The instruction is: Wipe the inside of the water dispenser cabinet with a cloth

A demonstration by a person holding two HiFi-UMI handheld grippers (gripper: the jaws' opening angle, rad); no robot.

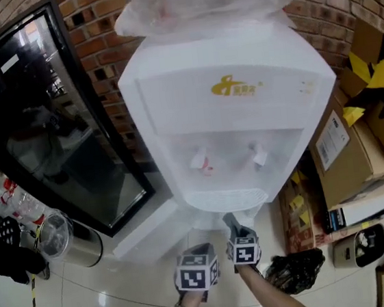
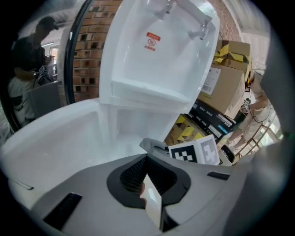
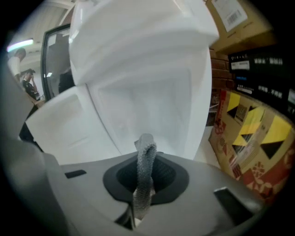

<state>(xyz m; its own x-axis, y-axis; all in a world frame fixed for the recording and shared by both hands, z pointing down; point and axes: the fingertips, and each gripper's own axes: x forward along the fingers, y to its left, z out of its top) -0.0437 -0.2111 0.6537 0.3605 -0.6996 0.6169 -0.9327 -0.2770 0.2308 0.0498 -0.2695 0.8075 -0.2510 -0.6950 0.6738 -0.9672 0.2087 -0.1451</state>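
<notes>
Red brick wall [image 1: 101, 53], glossy pale floor [image 1: 119, 299], black glass-fronted cabinet [image 1: 52, 138] left, cardboard boxes [image 1: 359, 140] right.

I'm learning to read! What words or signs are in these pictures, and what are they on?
Gold logo on the water dispenser: small characters beside it, too small to read.
Red sticker on its front: blurred.
White label on the cardboard box: too small.
White print on the black boxes: blurred.
So no text can be quoted.

Water dispenser [image 1: 232, 110] between glass-fronted cabinet [image 1: 44, 125] at left and cardboard boxes [image 1: 361, 130] at right.
</notes>
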